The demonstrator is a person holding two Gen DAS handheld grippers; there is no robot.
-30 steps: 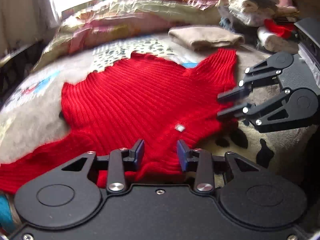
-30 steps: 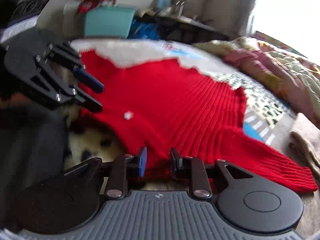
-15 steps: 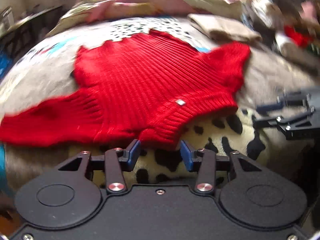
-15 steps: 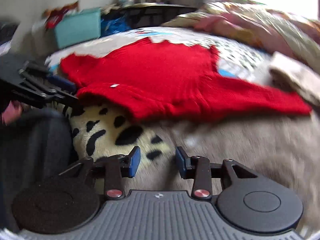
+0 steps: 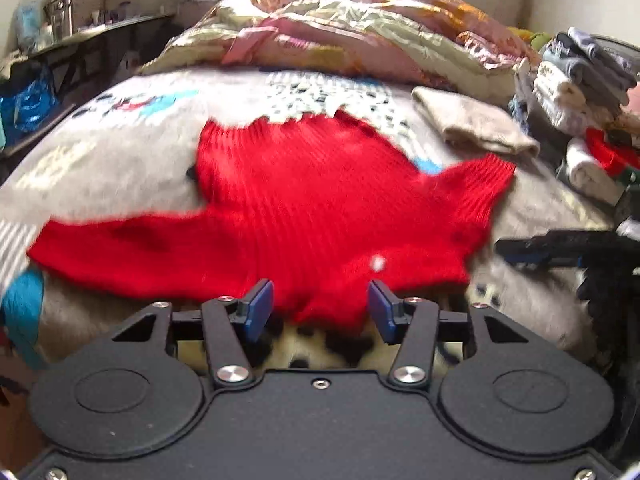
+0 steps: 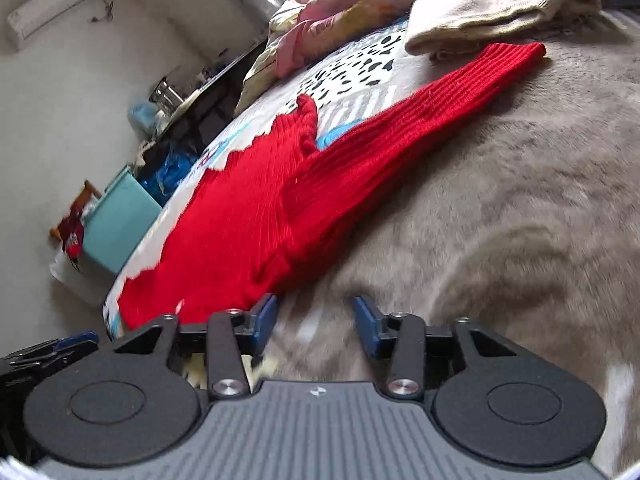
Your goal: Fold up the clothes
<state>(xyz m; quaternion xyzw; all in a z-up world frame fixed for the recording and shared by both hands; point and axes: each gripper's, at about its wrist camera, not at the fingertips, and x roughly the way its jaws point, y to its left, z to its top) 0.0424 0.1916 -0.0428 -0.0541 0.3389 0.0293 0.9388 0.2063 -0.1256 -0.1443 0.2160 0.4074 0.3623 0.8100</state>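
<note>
A red ribbed sweater [image 5: 312,208] lies spread flat on the bed, sleeves out to both sides. My left gripper [image 5: 320,312] hovers just above its near collar edge. Its jaws are opening, and the pads do not press the cloth. In the right wrist view the sweater [image 6: 260,208] runs from lower left toward its right sleeve [image 6: 460,88]. My right gripper [image 6: 316,324] is over the grey blanket beside the sweater's edge. Its jaws are opening, with nothing between them. The right gripper [image 5: 560,248] also shows at the right edge of the left wrist view.
A folded beige garment [image 5: 472,124] lies beyond the right sleeve. Stacked folded clothes [image 5: 584,80] sit at the right and a crumpled quilt [image 5: 340,32] at the bed's far end. A teal box [image 6: 120,224] and a cluttered shelf [image 5: 60,40] stand off the bed's left side.
Both grippers have let the sweater's collar edge go and opened wider. The left one rose and backed off. The right one swung off to the right over the blanket and rolled.
</note>
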